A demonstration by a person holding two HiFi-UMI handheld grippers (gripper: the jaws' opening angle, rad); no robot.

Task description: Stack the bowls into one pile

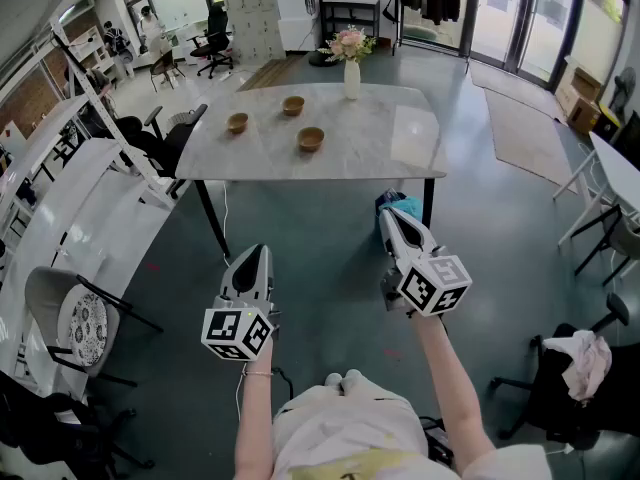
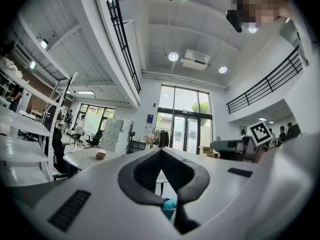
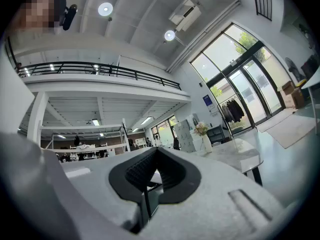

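Both pairs of jaws are pressed together with nothing caught between them, on my left gripper (image 1: pixel 257 252) and on my right gripper (image 1: pixel 389 216) alike. I hold the two out in front of me, roughly level, over the grey floor (image 1: pixel 330 268), short of the table (image 1: pixel 400 153) and touching nothing. Just past the right gripper's tip a teal thing (image 1: pixel 403 206) shows below the table's near edge, beside a leg. Three wooden bowls stand apart on the pale tabletop, none stacked: the near bowl (image 1: pixel 311 139) toward the middle, the left bowl (image 1: pixel 237 122) close to the left edge, the far bowl (image 1: pixel 292 105) behind and between them. A white vase (image 1: pixel 351 78) of flowers stands at the far edge, to the right of the bowls. Black office chairs (image 1: pixel 150 133) crowd the table's left end
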